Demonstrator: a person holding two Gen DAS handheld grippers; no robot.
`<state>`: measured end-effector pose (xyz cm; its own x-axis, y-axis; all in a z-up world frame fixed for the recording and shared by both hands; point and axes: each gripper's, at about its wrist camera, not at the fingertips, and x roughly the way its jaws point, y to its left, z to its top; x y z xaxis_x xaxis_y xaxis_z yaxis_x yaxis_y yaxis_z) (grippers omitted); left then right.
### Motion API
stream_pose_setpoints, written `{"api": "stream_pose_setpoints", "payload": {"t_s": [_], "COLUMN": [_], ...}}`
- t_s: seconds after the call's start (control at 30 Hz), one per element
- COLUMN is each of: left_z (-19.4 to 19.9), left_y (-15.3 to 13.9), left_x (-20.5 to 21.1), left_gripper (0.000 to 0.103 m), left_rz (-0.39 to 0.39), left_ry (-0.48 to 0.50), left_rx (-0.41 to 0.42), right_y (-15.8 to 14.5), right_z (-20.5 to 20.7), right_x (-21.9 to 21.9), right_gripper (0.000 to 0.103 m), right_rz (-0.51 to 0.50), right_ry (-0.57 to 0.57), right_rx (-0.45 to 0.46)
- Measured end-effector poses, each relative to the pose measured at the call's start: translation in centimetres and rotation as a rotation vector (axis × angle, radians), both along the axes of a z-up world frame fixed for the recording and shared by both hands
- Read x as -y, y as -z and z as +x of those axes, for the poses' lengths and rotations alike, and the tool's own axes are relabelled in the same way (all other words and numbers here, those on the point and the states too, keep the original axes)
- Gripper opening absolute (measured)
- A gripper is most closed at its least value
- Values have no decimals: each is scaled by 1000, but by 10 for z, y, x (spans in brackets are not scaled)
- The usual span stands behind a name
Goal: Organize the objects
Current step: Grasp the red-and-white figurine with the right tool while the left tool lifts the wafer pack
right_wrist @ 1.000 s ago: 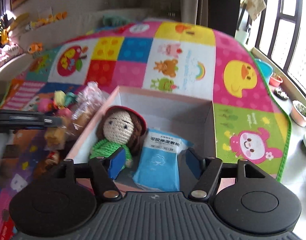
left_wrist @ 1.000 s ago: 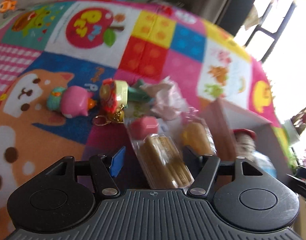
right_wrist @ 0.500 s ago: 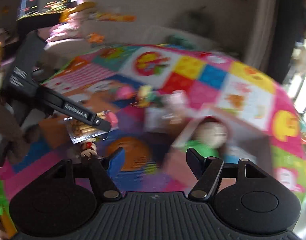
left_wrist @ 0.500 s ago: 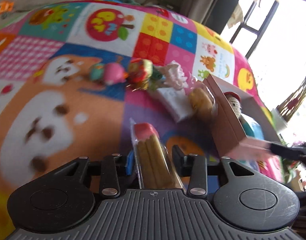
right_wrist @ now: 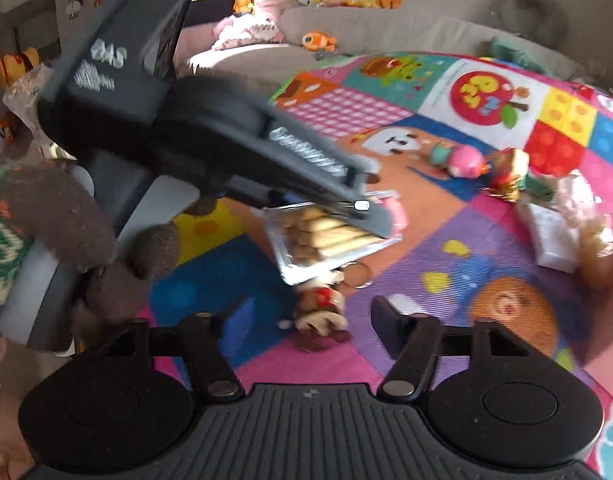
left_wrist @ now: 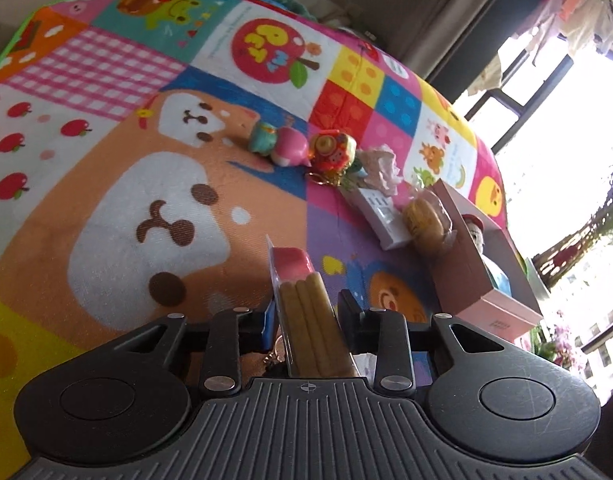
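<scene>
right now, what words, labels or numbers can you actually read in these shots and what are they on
"P": yellow letter on the red apple printed on the mat; its other letters are unclear.
White lettering on the left gripper casing, right wrist view: blurred, unreadable.
Print on the pink box end: too small.
Snack pack: no readable text.

A colourful patchwork play mat (left_wrist: 154, 184) carries small toys (left_wrist: 290, 148), a white box (left_wrist: 380, 216) and a pink box (left_wrist: 490, 300).
</scene>
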<state>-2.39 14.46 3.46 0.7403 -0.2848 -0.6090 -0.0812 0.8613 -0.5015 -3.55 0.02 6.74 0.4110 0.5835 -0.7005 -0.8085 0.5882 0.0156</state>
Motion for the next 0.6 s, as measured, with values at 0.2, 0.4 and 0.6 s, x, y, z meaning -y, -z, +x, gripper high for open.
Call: {"api": "stream_pose_setpoints", "payload": {"t_s": [0.2,0.4,0.6], "left_z": [-1,5,-3], "left_y": [-5,-1,-5], "left_x": [18,38,47], "left_gripper": [36,36,36], "left_rz": [100,224,323], "left_ry": [74,92,109], "left_rx": [0,-30,-13], "right_y": [-2,-2,5], "right_z": [-4,-16,-6], "right_x": [32,110,170], "right_gripper": [29,29,46], "right_rz": [-65,-138,-87], "right_ry": [19,220,443], "right_rx": [-14,34,38]}}
